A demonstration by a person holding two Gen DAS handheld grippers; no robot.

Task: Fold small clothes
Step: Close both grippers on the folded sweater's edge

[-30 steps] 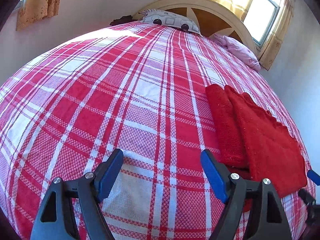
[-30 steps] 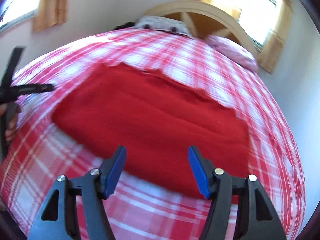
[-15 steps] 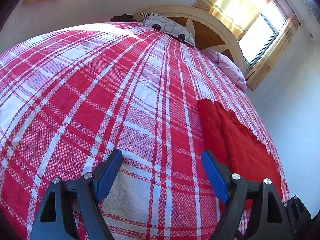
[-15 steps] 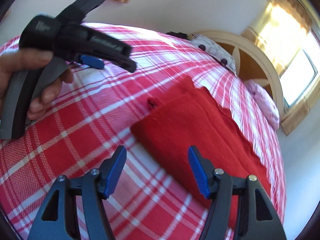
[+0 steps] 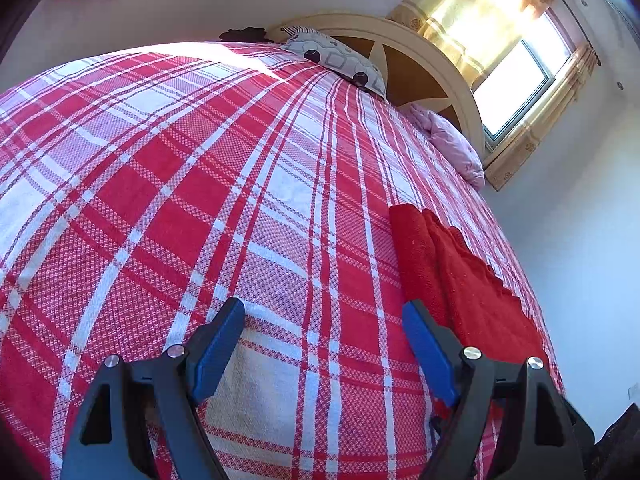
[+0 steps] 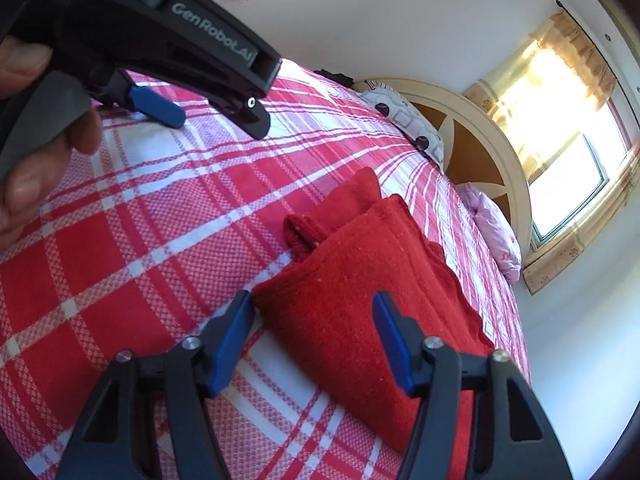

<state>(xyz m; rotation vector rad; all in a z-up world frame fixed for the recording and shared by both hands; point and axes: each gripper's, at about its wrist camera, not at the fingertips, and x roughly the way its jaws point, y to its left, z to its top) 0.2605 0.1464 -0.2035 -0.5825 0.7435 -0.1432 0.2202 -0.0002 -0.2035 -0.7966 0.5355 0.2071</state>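
A red knitted garment (image 6: pixel 360 292) lies folded on the red and white checked bedspread (image 6: pixel 140 240). In the left wrist view it (image 5: pixel 464 276) lies to the right of my left gripper. My left gripper (image 5: pixel 324 312) is open and empty over bare bedspread (image 5: pixel 180 200). My right gripper (image 6: pixel 314 306) is open and empty, its jaws just above the garment's near corner. The left gripper also shows in the right wrist view (image 6: pixel 160 108), held in a hand at the upper left.
A patterned pillow (image 5: pixel 336 60) and a pink pillow (image 5: pixel 452 144) lie against the curved headboard (image 5: pixel 436 68). A bright window (image 5: pixel 516 84) with curtains is on the right wall. A dark object (image 5: pixel 244 34) lies at the bed's far edge.
My right gripper has pulled back and swung left, so the garment now sits under its jaws and the left gripper looms closer. My left gripper has tilted slightly; the garment lies still.
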